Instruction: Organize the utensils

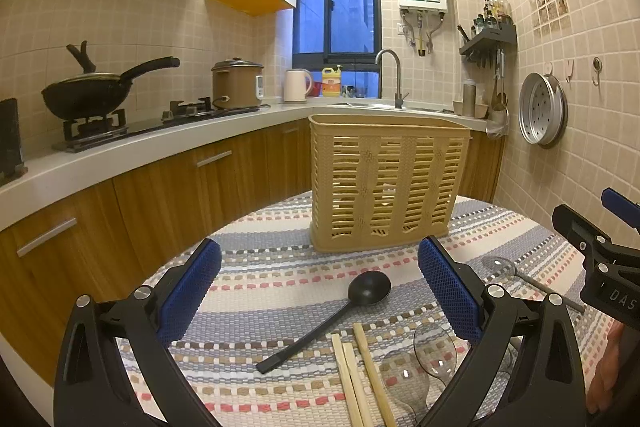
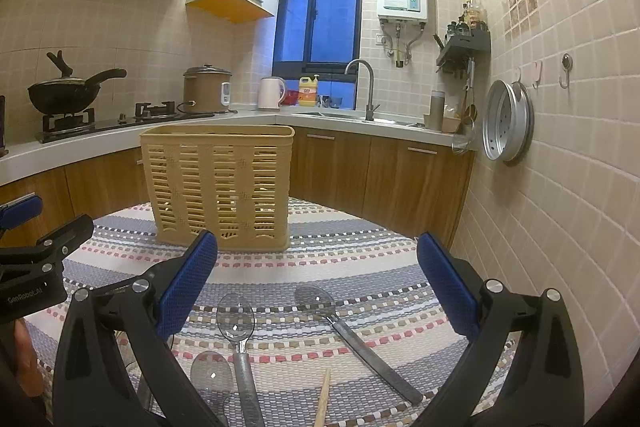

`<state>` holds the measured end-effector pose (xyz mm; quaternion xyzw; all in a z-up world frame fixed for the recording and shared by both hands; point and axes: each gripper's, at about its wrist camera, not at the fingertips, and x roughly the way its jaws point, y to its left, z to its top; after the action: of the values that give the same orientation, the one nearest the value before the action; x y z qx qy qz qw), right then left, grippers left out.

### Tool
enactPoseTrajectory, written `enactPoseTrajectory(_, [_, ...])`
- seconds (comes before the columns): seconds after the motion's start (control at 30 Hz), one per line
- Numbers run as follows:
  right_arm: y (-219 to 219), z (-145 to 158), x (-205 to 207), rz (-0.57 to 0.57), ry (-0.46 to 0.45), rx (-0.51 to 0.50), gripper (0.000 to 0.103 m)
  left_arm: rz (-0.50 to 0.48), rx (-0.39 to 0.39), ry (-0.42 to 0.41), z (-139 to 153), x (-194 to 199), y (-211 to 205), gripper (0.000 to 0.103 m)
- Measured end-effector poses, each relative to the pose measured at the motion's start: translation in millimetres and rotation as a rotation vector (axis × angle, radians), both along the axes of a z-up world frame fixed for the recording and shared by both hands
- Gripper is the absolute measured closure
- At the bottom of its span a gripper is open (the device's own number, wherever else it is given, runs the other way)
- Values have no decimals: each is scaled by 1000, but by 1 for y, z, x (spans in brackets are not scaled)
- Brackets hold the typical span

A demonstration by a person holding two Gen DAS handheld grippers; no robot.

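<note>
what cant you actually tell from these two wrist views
- Inside of the beige slatted plastic basket: both views look from below its rim, so its walls hide any contents or dividers.
- Wooden chopsticks: lower ends cut off by the left view's bottom edge, so the count is unsure.
- Clear plastic spoons: handles cut off at the right view's bottom edge.

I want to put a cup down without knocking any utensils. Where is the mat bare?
Free: the strip of mat between the basket and the clear spoons, and the mat's left side beyond the black ladle. Crowded: the near edge, where the ladle, chopsticks and spoons lie close together between both open grippers.
</note>
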<state>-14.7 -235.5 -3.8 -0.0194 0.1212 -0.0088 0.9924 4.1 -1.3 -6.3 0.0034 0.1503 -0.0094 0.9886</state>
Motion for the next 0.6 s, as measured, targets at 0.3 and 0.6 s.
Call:
enactPoseTrajectory(0.3, [-3,0,4,0,19,25,8,1,-1,1,-1,0,0,7])
enactPoseTrajectory(0.6, [-4,0,5,2,20,21,8,-6,-5,14,-7,0,2,7])
